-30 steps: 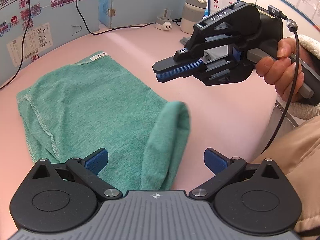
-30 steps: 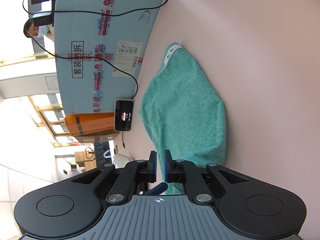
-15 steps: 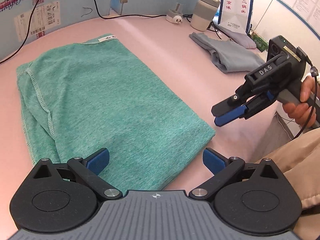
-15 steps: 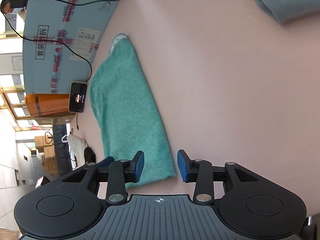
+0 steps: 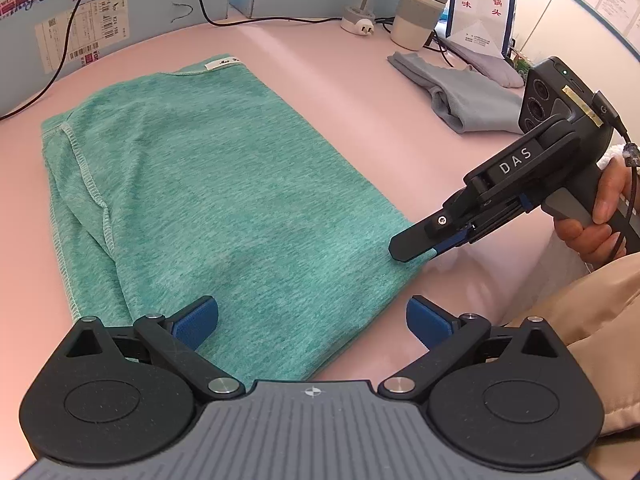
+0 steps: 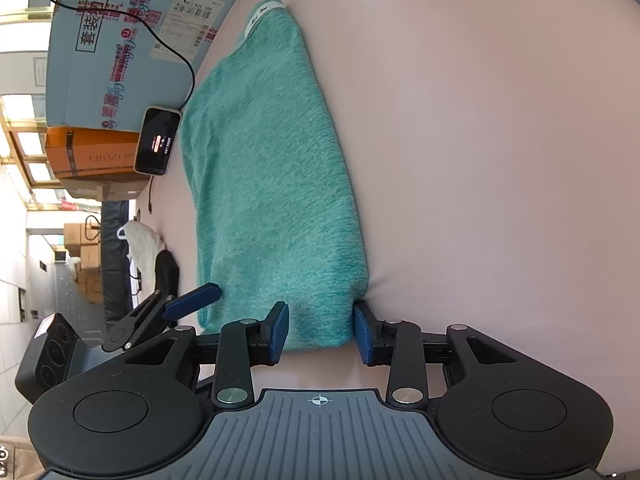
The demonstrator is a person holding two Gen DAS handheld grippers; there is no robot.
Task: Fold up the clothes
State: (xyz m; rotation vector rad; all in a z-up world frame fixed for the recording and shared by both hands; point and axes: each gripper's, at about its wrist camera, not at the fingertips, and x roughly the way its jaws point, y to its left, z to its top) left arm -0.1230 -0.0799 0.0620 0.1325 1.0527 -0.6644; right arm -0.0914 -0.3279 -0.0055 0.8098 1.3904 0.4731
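Note:
A green knit garment (image 5: 208, 200) lies flat and folded on the pink table (image 5: 360, 92); it also shows in the right wrist view (image 6: 272, 184). My left gripper (image 5: 312, 320) is open, its fingers straddling the garment's near edge. My right gripper (image 6: 320, 332) is open with the garment's near right corner between its pads. In the left wrist view the right gripper (image 5: 416, 250) is turned on its side, tips at that corner. The left gripper's finger (image 6: 192, 302) shows at the left of the right wrist view.
A grey folded cloth (image 5: 460, 92), a cup (image 5: 420, 12), a plug (image 5: 358, 20) and cables sit at the table's back right. Blue cardboard boxes (image 5: 100, 12) line the back edge. A phone (image 6: 156, 146) lies beside the garment.
The folded-over flap has been laid flat. My right gripper opened from shut, dropped from above the table and now straddles the garment's near right corner. The left gripper stayed open.

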